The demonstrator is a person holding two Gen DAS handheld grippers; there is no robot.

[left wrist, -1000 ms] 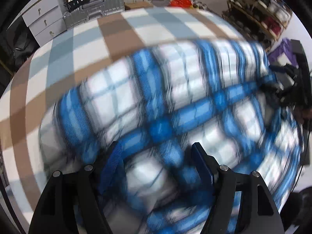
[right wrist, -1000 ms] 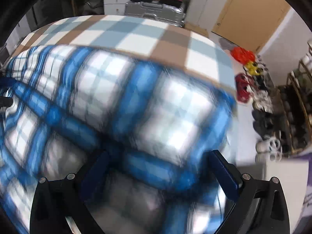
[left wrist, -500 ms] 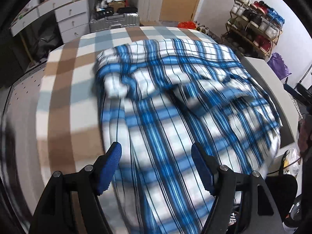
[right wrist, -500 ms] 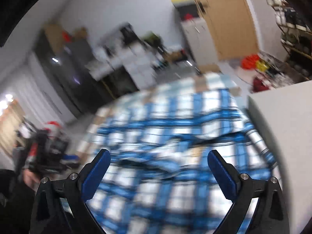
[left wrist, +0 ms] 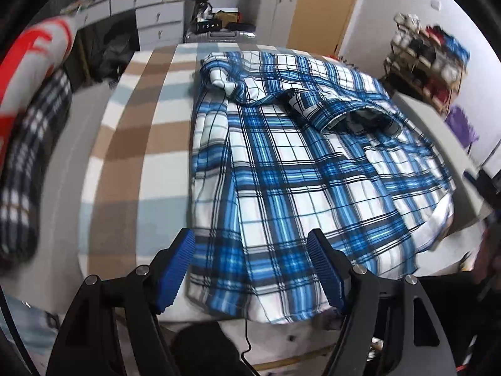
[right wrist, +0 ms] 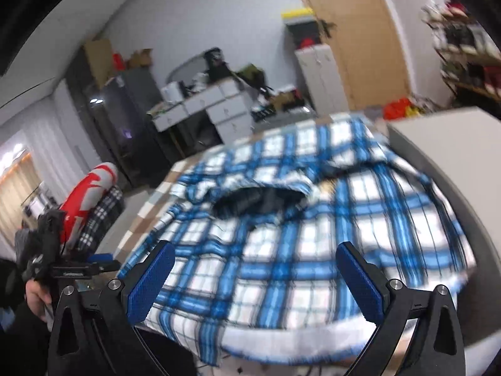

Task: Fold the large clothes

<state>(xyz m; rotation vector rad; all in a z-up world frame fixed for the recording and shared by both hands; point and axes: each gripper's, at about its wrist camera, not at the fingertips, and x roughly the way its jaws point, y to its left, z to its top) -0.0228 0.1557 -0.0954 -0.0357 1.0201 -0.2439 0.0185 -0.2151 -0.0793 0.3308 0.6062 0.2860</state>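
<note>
A blue and white plaid shirt (left wrist: 297, 169) lies spread on the table, rumpled, with a sleeve folded across its upper part. Its near hem hangs over the table's front edge. My left gripper (left wrist: 252, 266) is open and empty, held above the near hem. In the right wrist view the same shirt (right wrist: 313, 238) shows from its right side, with a dark opening near its middle. My right gripper (right wrist: 256, 279) is open and empty, above the shirt's near edge. The left gripper also shows in the right wrist view (right wrist: 78, 269), held in a hand.
A brown, pale blue and white checked cloth (left wrist: 137, 131) covers the table. Rolled red and plaid fabric (left wrist: 28, 119) lies at the left. White drawers (left wrist: 156, 22) and a silver suitcase (left wrist: 219, 36) stand behind. A shoe rack (left wrist: 429, 59) stands at the right.
Both grippers have pulled back and up from close over the shirt. The shirt has gone from filling the views to lying spread on the table. The right view has swung leftward.
</note>
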